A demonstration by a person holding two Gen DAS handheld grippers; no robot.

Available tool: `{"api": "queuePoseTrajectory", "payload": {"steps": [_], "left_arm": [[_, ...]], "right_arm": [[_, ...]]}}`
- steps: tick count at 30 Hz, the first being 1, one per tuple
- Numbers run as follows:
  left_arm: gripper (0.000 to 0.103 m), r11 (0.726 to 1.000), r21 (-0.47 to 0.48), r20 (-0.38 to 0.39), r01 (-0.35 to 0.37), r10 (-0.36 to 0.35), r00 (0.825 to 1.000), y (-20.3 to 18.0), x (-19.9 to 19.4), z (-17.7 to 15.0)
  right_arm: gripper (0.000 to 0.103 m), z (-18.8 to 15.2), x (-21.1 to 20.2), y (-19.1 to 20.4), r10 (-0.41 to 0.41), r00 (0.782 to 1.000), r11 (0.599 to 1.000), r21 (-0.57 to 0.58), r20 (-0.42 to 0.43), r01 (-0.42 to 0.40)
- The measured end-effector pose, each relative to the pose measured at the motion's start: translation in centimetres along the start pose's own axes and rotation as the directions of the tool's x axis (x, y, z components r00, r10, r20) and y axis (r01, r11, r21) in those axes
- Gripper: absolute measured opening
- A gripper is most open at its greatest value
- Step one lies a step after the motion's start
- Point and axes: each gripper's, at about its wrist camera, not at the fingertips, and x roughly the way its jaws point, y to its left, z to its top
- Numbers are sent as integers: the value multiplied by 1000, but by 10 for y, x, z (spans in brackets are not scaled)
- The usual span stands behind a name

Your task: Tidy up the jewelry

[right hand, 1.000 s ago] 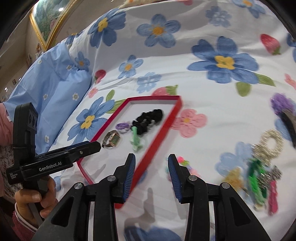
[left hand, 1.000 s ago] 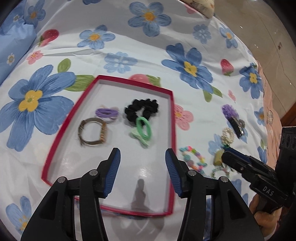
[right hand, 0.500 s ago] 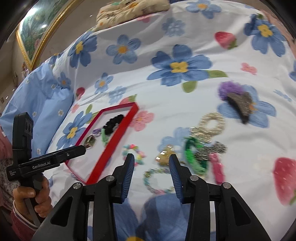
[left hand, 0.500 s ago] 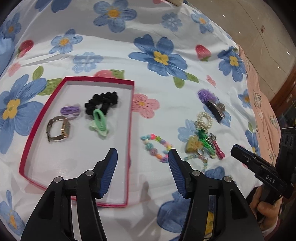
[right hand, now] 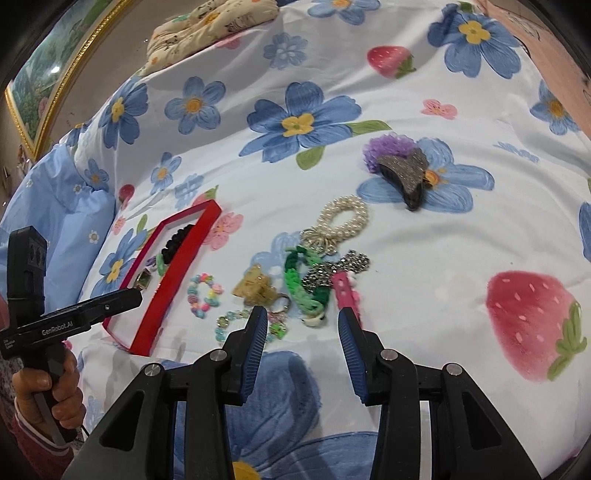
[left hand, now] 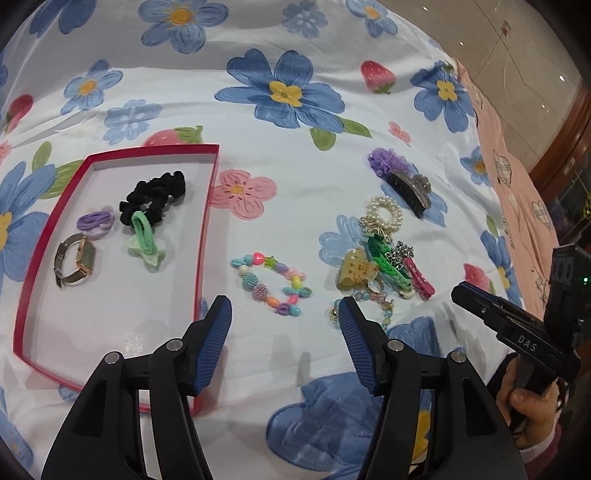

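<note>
A red tray [left hand: 151, 149] on the flowered bedsheet holds a black scrunchie [left hand: 155, 195], a purple hair tie [left hand: 94, 220], a green hair tie [left hand: 144, 240] and a watch [left hand: 77, 258]. Right of it lies a colourful bead bracelet [left hand: 271, 282]. Further right is a heap with a yellow clip [left hand: 356, 271], a green braided bracelet [right hand: 299, 284], a pearl scrunchie [right hand: 343, 216] and a pink clip [right hand: 345, 291]. My left gripper [left hand: 284, 308] hovers near the bead bracelet, jaws opening, nothing between them. My right gripper [right hand: 303, 315] hangs open just short of the heap.
A black glitter claw clip [right hand: 404, 173] rests on a purple scrunchie [right hand: 384, 146] behind the heap. A blue pillow [right hand: 55, 221] lies left, a patterned cushion [right hand: 210, 26] at the back. Pink cloth [left hand: 517, 184] marks the bed's right edge.
Both grippers have swung right, from over the tray to the loose pieces on the sheet. The left jaws stand wider than before.
</note>
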Motion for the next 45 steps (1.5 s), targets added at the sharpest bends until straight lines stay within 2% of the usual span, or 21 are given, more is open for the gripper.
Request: {"api": "queuePoseTrajectory", "payload": {"steps": [3, 16, 18, 20, 24, 25, 26, 27, 28, 34, 37, 45], "left_arm": [[61, 1000, 5, -20, -1, 1, 1000, -2, 9, -1], [60, 992, 76, -107, -98, 106, 989, -4, 69, 6], [57, 994, 70, -117, -89, 97, 988, -3, 76, 7], [46, 995, 63, -130, -73, 80, 988, 0, 82, 7], [38, 991, 96, -113, -90, 100, 989, -2, 85, 5], [31, 991, 97, -109, -91, 102, 989, -1, 85, 5], [23, 991, 98, -106, -89, 100, 989, -1, 85, 6], [19, 991, 101, -106, -86, 96, 990, 0, 86, 7], [16, 992, 102, -106, -79, 90, 990, 1, 86, 8], [14, 994, 99, -83, -39, 47, 995, 1, 79, 10], [13, 997, 78, -60, 5, 0, 998, 1, 68, 10], [13, 996, 75, 7, 55, -56, 998, -6, 34, 12]], "right_arm": [[42, -1, 4, -4, -6, 1000, 1000, 1, -7, 6], [42, 0, 34, -16, -54, 997, 998, -21, -46, 53], [42, 1, 40, -17, -70, 996, 997, -34, -54, 68], [42, 1, 47, -19, -79, 995, 996, -42, -63, 76], [39, -1, 54, -20, -91, 993, 994, -59, -70, 87], [37, -2, 55, -19, -97, 993, 994, -65, -68, 92], [31, -3, 56, -18, -104, 992, 992, -76, -66, 99], [22, -3, 57, -18, -109, 992, 991, -82, -65, 104], [17, -3, 58, -18, -112, 992, 991, -83, -66, 106], [16, -2, 56, -21, -93, 994, 994, -61, -57, 90], [16, 0, 51, -22, -86, 995, 995, -49, -48, 84], [16, 6, 35, -10, -48, 999, 998, -51, -14, 47]]}}
